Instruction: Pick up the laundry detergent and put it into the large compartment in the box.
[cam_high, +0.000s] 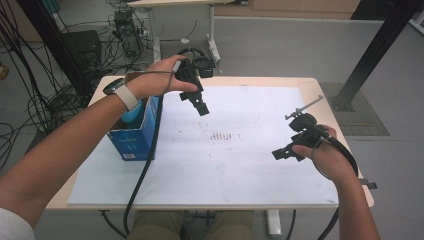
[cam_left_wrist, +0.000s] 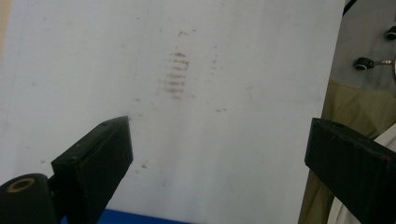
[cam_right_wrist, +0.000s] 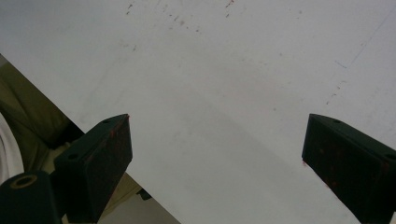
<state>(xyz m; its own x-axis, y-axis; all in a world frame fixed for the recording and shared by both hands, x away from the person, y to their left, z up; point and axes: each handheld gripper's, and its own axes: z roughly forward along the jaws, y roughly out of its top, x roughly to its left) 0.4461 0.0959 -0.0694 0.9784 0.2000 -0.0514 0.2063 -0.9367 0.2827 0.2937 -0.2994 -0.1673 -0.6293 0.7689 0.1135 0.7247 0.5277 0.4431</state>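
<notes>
Jaws apart on both grippers, blue box (cam_high: 134, 131) holding a light-blue object (cam_high: 131, 112)

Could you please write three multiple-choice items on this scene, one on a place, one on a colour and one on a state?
1. Where does the box stand?
A. On the left part of the white board
B. At the board's right edge
C. On the floor

2. What colour is the box?
A. Red
B. Blue
C. Green

3. How do the jaws of the left gripper stand?
A. Shut on the box
B. Shut on nothing
C. Open, with nothing between them

Answers:
1. A: in the high view the box sits on the white board beneath the person's left forearm.
2. B: its side and front walls are blue.
3. C: in the left gripper view the two black jaws stand wide apart, with bare board between them.
</notes>
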